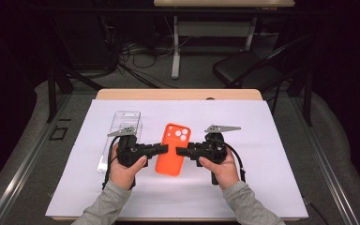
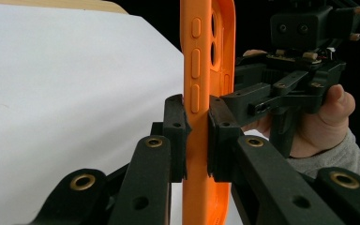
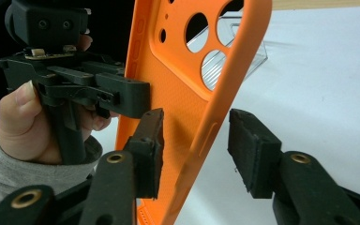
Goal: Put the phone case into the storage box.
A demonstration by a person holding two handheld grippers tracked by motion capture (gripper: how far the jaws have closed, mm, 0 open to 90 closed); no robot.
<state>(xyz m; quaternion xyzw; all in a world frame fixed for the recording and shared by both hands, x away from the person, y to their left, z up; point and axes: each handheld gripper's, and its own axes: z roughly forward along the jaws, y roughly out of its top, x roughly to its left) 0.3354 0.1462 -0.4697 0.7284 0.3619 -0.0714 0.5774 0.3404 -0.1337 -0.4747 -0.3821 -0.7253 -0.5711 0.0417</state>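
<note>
My left tongs (image 2: 197, 140) pinch the orange rubbery phone case's (image 2: 201, 84) edge. My right tongs (image 3: 194, 150) stand spread around its opposite rim, not pressing it.

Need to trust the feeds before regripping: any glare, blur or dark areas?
High view: soft; white sheet evenly lit, surroundings dark. Left gripper view: orange silicone phone case sharp, sheet nearly washed out. Right gripper view: near pads sharp, clear plastic box slightly soft.

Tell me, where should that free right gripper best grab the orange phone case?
Probably the long side edge of the orange phone case, approached from the side opposite the left gripper, which already clamps the button edge. The right gripper straddles that thin rim, jaws apart.
</note>
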